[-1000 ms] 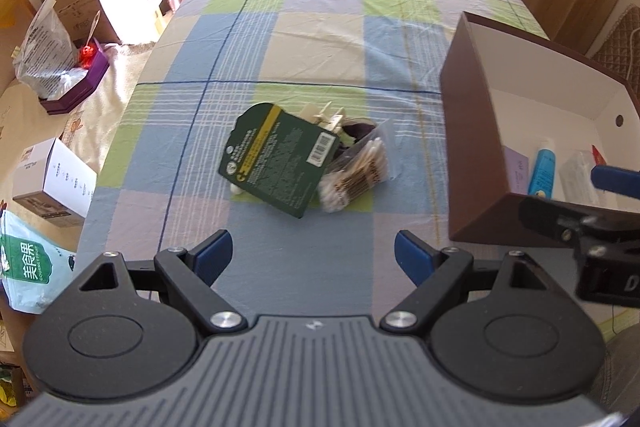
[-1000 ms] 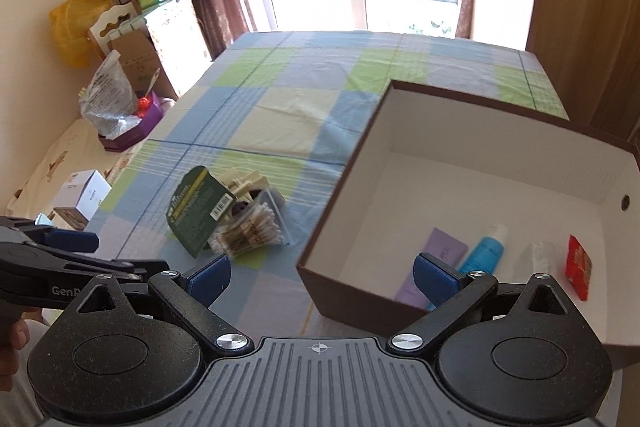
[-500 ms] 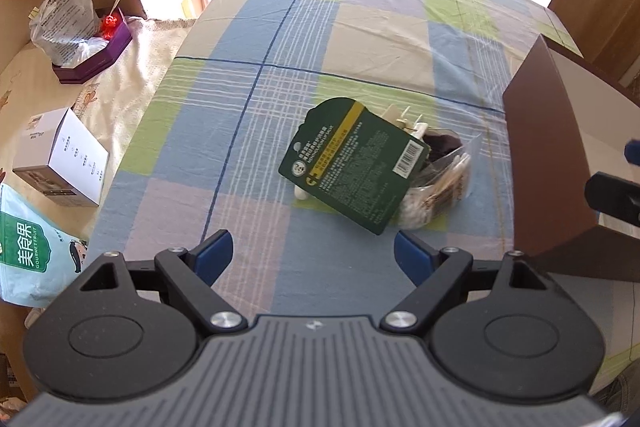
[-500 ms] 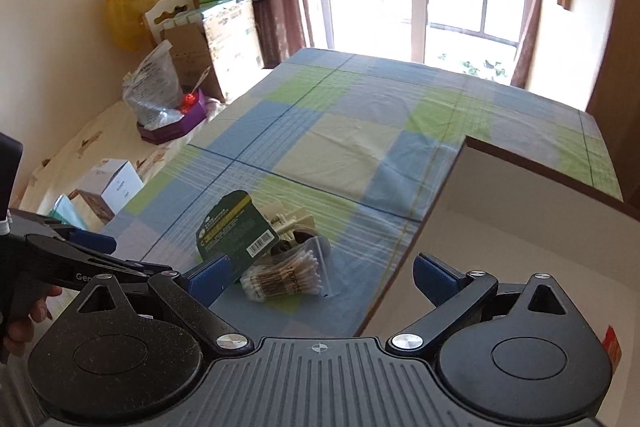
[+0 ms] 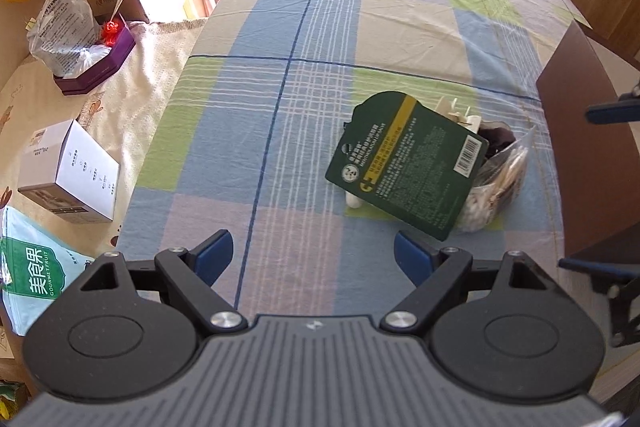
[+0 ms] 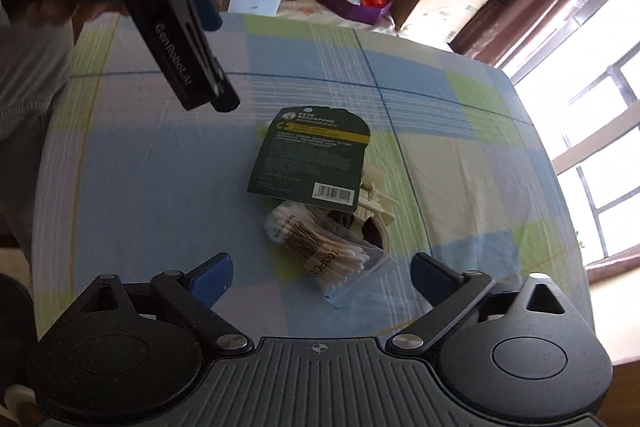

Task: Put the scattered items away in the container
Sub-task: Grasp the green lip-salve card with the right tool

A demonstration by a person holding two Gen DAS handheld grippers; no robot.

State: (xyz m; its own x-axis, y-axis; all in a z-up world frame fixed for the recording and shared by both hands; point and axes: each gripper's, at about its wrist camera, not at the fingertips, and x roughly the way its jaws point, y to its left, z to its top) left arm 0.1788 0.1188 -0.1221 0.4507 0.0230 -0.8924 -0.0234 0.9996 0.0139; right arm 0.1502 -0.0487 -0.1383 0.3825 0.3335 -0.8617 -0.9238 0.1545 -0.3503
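Right gripper (image 6: 322,273) and left gripper (image 5: 310,253) gape empty; green card (image 6: 310,157) overlaps swab bag (image 6: 320,247).

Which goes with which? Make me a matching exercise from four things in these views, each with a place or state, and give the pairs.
1 green card
2 swab bag
3 brown box
4 purple tray

a off the table, on the beige cloth
b on the table, at the left wrist view's right edge
c clear, printed 100PCS
d lying partly over other items

Pairs: 1-d, 2-c, 3-b, 4-a
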